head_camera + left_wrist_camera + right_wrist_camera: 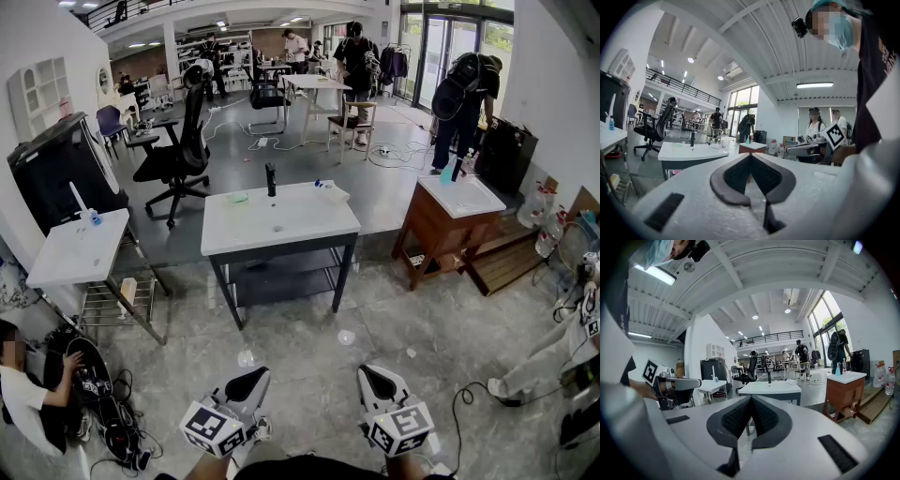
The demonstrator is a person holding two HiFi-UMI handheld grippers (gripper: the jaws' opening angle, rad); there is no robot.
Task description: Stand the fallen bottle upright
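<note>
A white sink table (281, 225) stands in the middle of the head view, a few steps ahead of me. Near its back right corner lies a pale object with a blue end (330, 192), seemingly the fallen bottle; it is too small to tell for sure. A black faucet (270, 178) stands upright at the table's back edge. My left gripper (246, 382) and right gripper (375, 382) hang side by side at the bottom of the frame, over the floor and well short of the table. Both are shut and empty, as the left gripper (751, 156) and right gripper (751, 398) show in their own views.
A smaller white stand (75, 251) with a blue-based bottle is at the left, a wooden vanity (450, 230) at the right. A person (28, 394) crouches at lower left among cables. A black office chair (183, 141) and several people are behind the table.
</note>
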